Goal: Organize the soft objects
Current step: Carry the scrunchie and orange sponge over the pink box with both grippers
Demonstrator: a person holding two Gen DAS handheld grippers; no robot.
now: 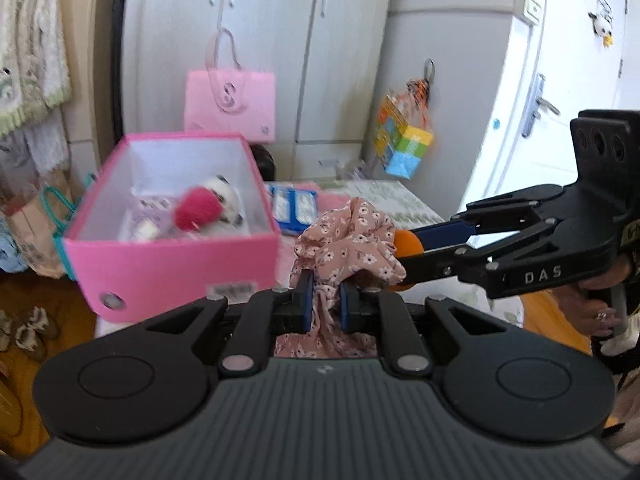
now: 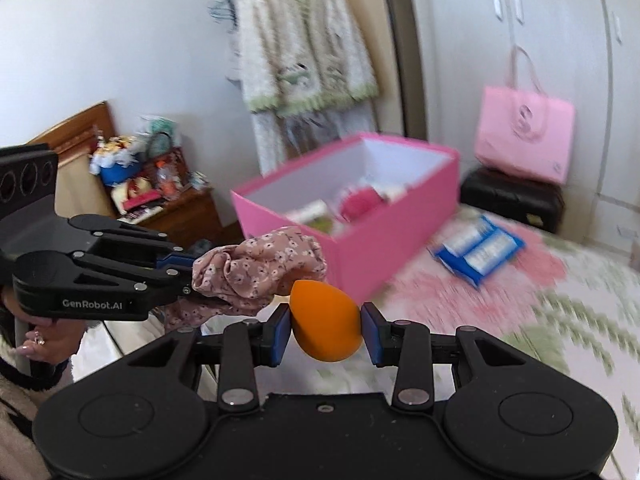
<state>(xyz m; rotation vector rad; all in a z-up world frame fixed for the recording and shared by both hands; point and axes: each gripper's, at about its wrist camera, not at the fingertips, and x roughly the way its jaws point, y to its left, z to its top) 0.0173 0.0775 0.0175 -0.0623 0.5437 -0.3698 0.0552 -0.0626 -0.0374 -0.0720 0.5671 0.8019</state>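
- The left gripper (image 1: 325,300) has its jaws pinched almost together on a pink floral scrunchie (image 1: 348,240), whose bunched fabric rises above the blue pads and also hangs below them.
- The right gripper (image 2: 326,326) clamps an orange teardrop makeup sponge (image 2: 324,320) between its blue pads, narrow end up; the jaws stand only as wide as the sponge.
- In the left wrist view the right gripper comes in from the right with the sponge just beside the scrunchie, perhaps touching it; I cannot tell for certain.
- A hand (image 2: 40,344) grips the left tool's handle at the lower left of the right wrist view; another hand (image 1: 596,300) holds the right tool's handle.
- Both tools are held above the bed (image 2: 520,312), short of the pink storage box (image 1: 168,276), and tilt somewhat downward.
- The pink storage box stands open on the bed, and nothing lies between it and the two held things.
- Inside the box lie a fuzzy red pompom (image 1: 198,212), a black-and-white plush toy (image 1: 224,196) and some blurred pale items.
- To the right of the box, a blue packet (image 2: 478,250) lies flat on the bed.
- Behind the box, a pink tote bag (image 2: 524,140) rests on a black stool (image 2: 512,200) before the white wardrobe (image 1: 260,40).
- Left of the box, a cream cardigan (image 2: 308,44) hangs against the wall.
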